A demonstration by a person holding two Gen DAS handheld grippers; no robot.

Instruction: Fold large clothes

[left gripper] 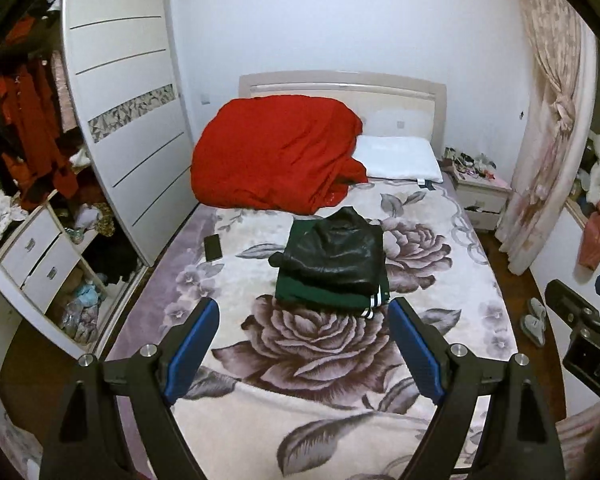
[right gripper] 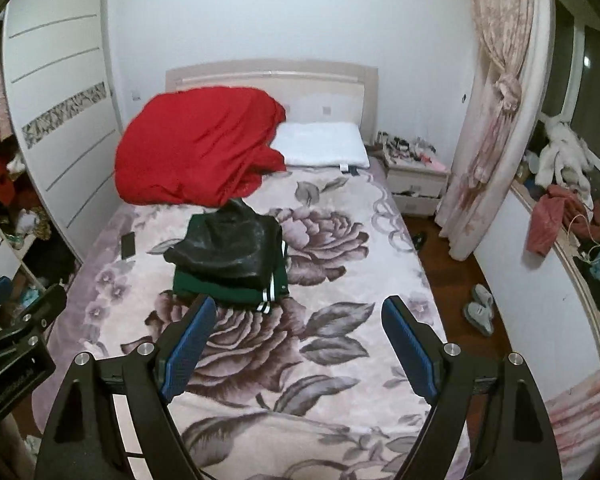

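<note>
Left wrist view has us hovering above the foot of the bed (left gripper: 440, 360), our left gripper (left gripper: 304, 320) with its blue pads spread wide and nothing between them. In the right wrist view our right gripper (right gripper: 296, 318) hangs the same way, fingers apart and empty, a little to the right of its partner.

The folded clothes sit in a stack near the middle of the bed: a black leather jacket (left gripper: 340, 252) lies on top of a green garment (left gripper: 324, 294) with white stripes showing at its near right corner. Both look squared off already, so we judge the folding of these two pieces done and ourselves between garments, or at the end of the job.

We see no unfolded large garment on the floral blanket. The red duvet (left gripper: 276, 152) bunched by the headboard, beside the white pillow (left gripper: 396, 158), may not be part of the task. A phone (left gripper: 213, 247) lies left of the stack, apart from it.

Next we would need to fetch another garment, perhaps from the open wardrobe (left gripper: 40, 184), and spread it on the bare blanket in front of the stack without nudging it.
</note>
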